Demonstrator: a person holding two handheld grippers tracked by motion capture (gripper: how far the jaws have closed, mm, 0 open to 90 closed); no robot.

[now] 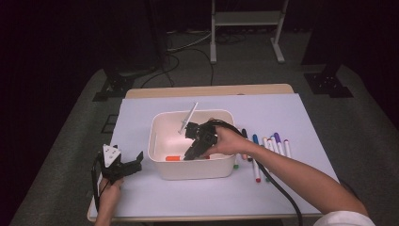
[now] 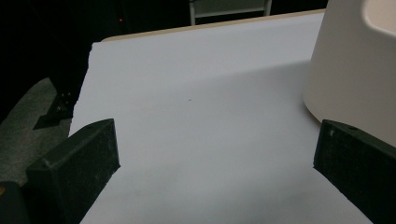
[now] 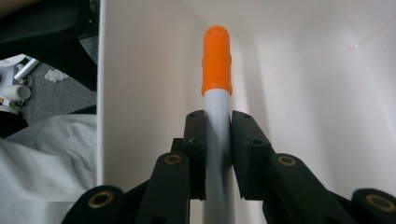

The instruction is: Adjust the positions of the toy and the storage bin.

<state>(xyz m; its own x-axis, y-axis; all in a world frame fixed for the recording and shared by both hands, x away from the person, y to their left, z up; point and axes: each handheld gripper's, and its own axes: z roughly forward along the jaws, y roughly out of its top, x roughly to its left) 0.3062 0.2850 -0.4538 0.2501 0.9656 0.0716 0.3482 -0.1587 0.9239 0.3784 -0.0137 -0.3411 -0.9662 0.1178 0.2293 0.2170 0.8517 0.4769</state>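
Bin (image 1: 162, 141): R gripper (image 3: 217, 140) jaws clamp orange-capped marker (image 3: 216, 65); L gripper (image 2: 215, 154) wide.

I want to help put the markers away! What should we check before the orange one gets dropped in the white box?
1. Right gripper shut on the orange-capped marker: ok.
2. Marker inside the white box, down near its floor: ok in the high view; whether it touches the floor, cannot tell.
3. Room in the box: ok, with a syringe leaning on the far rim.
4. Left gripper out of the way: ok, open on the paper beside the box.
5. More markers left to do: ok, a row of markers lies to the right of the box.
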